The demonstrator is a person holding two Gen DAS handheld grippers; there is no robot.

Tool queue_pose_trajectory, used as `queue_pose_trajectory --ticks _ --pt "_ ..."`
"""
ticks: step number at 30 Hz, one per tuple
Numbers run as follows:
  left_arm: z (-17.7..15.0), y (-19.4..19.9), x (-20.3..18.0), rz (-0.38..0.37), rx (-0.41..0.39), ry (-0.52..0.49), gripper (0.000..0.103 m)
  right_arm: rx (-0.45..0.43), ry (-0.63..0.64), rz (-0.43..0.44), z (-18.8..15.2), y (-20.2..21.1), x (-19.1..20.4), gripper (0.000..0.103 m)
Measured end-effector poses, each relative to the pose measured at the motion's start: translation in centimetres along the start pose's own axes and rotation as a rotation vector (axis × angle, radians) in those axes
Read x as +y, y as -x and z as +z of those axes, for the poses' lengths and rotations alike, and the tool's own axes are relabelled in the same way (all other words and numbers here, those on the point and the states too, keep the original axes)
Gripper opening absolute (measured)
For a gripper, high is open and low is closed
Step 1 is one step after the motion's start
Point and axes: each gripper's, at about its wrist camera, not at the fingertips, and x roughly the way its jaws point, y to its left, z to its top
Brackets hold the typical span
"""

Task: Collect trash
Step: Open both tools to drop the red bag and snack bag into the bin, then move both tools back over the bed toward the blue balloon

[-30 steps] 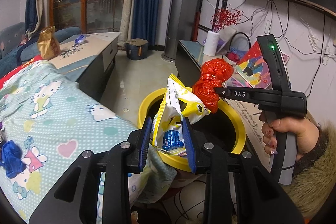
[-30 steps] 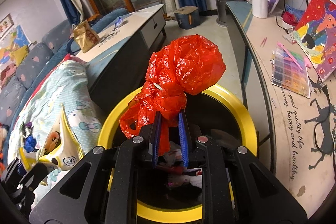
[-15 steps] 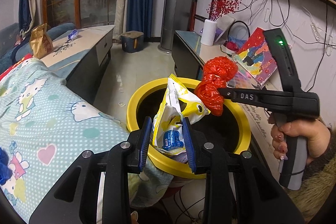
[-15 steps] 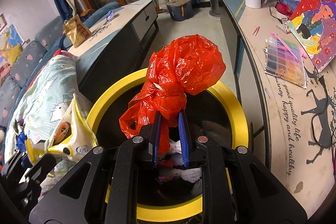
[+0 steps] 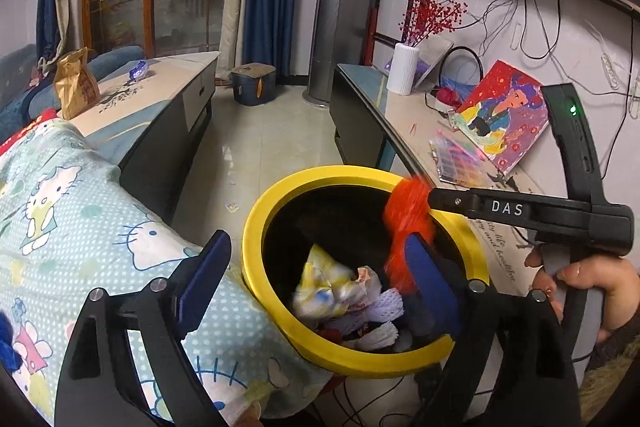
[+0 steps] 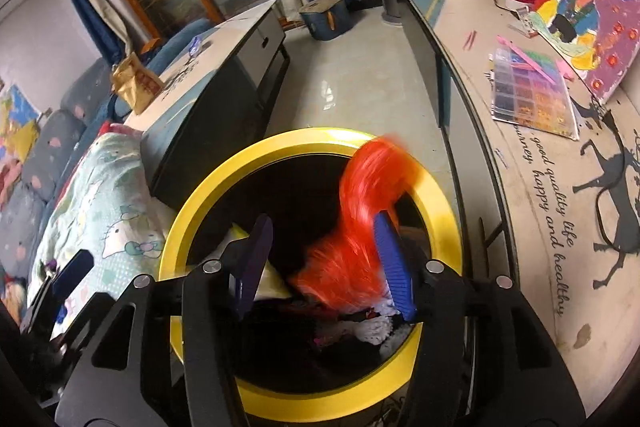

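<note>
A bin with a yellow rim stands below both grippers and holds several pieces of trash. My left gripper is open over the bin's near left edge. The yellow and white snack bag lies blurred inside the bin. My right gripper is open above the bin. The red plastic bag is motion-blurred, falling into the bin beside the right finger.
A Hello Kitty blanket lies left of the bin. A low grey table carries a brown paper bag. A counter on the right holds a painting, a bead tray and a white vase.
Both grippers opened. The snack bag dropped from the left gripper into the bin. The red bag left the right gripper and is falling into the bin.
</note>
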Motion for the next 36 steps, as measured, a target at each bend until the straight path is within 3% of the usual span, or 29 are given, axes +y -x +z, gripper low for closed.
queue_pose_trajectory --ticks 2,10,36 --pt "-0.2 0.4 0.3 0.008 -0.005 0.012 0.096 -0.006 0.003 -0.003 -0.2 0.1 0.2 0.050" --pt "-1.2 2.7 2.1 0.033 -0.025 0.088 0.096 -0.013 0.056 0.014 -0.5 0.3 2.1 0.059" --pt "-2.4 12.3 8.4 0.205 -0.194 0.227 0.096 -0.049 0.265 0.136 -2.9 2.8 10.7 0.066"
